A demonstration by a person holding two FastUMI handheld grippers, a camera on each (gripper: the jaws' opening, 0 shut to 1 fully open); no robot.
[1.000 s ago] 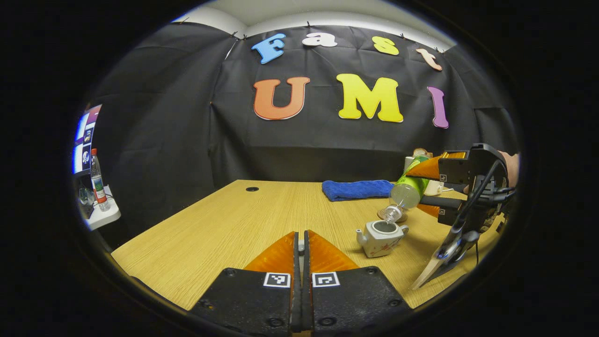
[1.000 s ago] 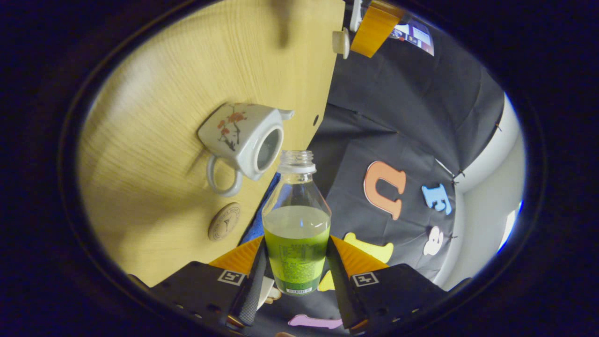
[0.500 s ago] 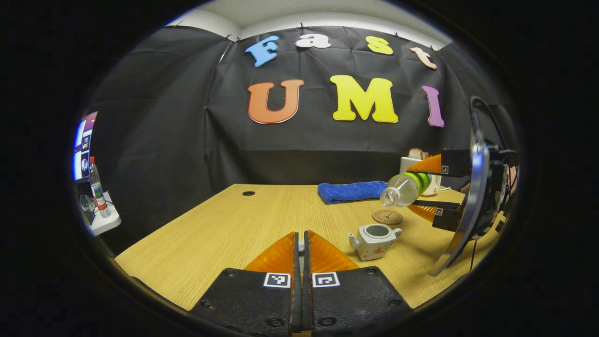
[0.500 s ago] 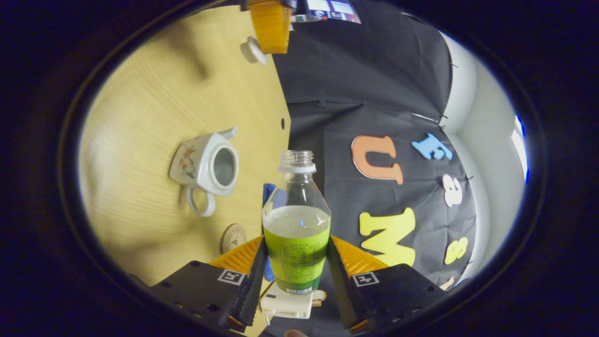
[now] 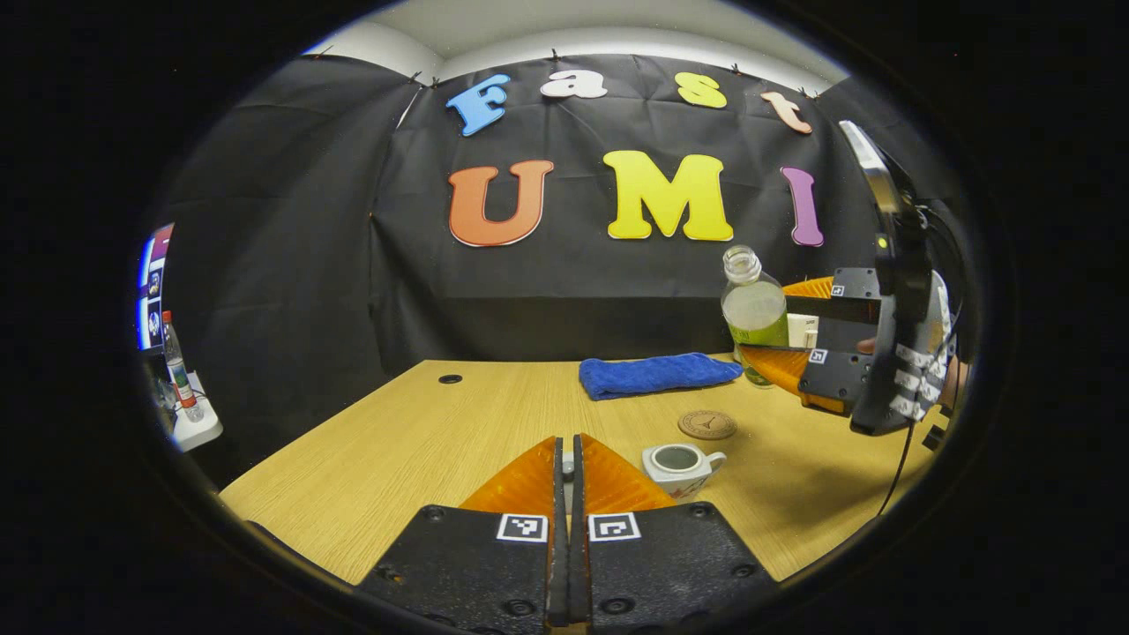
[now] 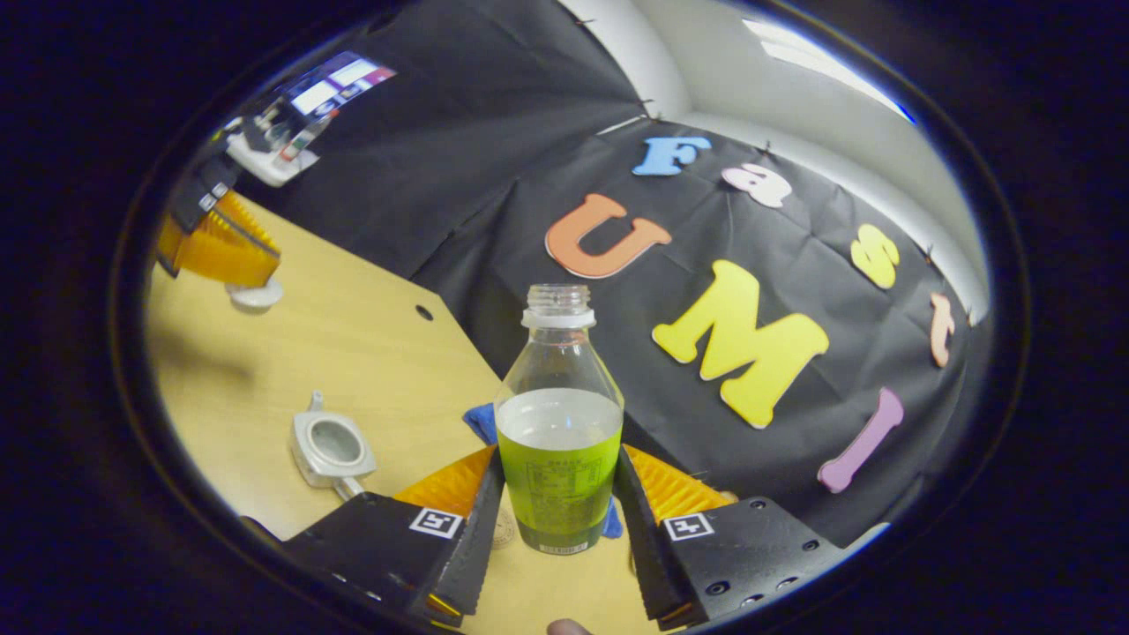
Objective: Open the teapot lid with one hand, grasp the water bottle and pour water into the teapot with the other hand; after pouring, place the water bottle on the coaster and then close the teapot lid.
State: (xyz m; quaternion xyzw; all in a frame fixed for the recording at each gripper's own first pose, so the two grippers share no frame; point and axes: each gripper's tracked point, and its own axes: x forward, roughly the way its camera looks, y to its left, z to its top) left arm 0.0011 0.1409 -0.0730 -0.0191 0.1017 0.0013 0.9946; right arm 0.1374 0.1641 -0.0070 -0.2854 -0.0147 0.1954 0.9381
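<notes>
Water bottle [image 6: 558, 423] upright in right gripper [image 6: 557, 503], open neck up

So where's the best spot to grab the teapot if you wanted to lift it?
Probably the teapot by its looped handle, coming from the side opposite the spout. The pot stands upright with its mouth open, so pinching the handle keeps it level and the fingers out of the water.

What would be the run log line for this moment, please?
phase: set bottle down | right gripper: holds bottle upright above table | left gripper: holds lid | teapot: open | coaster: bare
</notes>
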